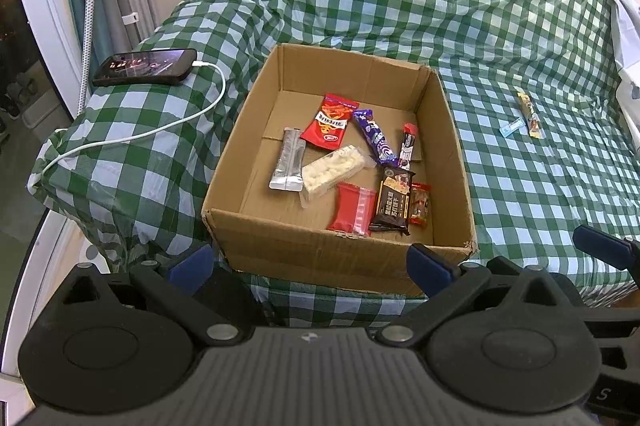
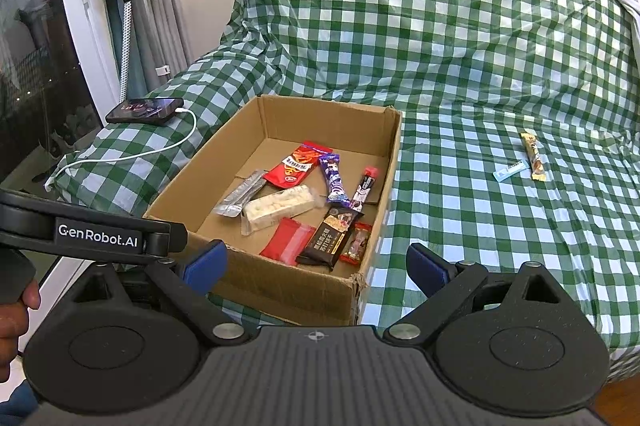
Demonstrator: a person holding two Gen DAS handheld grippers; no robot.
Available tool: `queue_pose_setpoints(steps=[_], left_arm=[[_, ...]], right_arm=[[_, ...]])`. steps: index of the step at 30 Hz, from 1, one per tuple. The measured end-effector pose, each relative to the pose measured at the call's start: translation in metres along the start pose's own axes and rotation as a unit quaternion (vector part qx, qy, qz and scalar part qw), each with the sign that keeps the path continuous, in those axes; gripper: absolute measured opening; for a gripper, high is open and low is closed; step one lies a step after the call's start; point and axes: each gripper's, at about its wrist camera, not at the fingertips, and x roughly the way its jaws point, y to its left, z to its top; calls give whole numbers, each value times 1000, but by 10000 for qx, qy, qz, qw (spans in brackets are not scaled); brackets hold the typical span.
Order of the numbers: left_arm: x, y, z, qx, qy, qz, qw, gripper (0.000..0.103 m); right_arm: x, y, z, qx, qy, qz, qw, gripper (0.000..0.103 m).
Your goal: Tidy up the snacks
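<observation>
An open cardboard box [image 1: 280,246] [image 2: 280,286] sits on a green checked cloth and holds several snack packets, among them a red chip bag [image 1: 328,120] [image 2: 292,168], a white rice bar [image 1: 332,172] [image 2: 280,206] and a dark biscuit pack [image 1: 392,200] [image 2: 330,240]. To the right on the cloth lie a yellow bar [image 1: 530,114] [image 2: 534,156] and a small light-blue packet [image 1: 512,127] [image 2: 508,171]. My left gripper [image 1: 312,266] stands open, empty, at the box's near wall. My right gripper [image 2: 316,266] is open and empty over the box's near right corner.
A phone [image 1: 146,66] [image 2: 146,110] on a white charging cable [image 1: 160,130] lies left of the box. Curtains and a glass door stand at the far left. White bags [image 1: 624,26] sit at the right edge. A hand [image 2: 16,314] holds the left gripper's body.
</observation>
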Motion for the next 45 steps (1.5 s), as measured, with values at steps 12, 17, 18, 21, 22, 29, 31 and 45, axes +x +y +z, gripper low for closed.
queue_pose_setpoints(steps=[12, 17, 18, 21, 22, 29, 31, 45], left_arm=[[10, -13, 7, 146, 125, 81, 9998, 103], [16, -23, 10, 246, 200, 112, 9994, 103], [17, -26, 11, 268, 230, 107, 9993, 103], [21, -34, 16, 329, 310, 41, 9990, 103], [22, -38, 18, 366, 323, 21, 9988, 103], [34, -81, 35, 923, 323, -116, 9951, 103], [39, -98, 43, 1088, 330, -196, 9933, 103], [152, -252, 122, 2142, 779, -378, 9729, 103]], right_arm=[[6, -14, -2, 170, 74, 57, 9998, 96], [10, -21, -1, 298, 111, 78, 9995, 97], [10, -24, 0, 328, 120, 79, 9994, 97], [13, -32, 1, 429, 140, 58, 9990, 98], [13, -35, 1, 469, 142, 37, 9988, 98], [14, -78, 1, 932, 112, -399, 9948, 98], [14, -99, -1, 1146, 122, -609, 9915, 98], [57, -276, 8, 1999, -170, -1856, 9619, 99]])
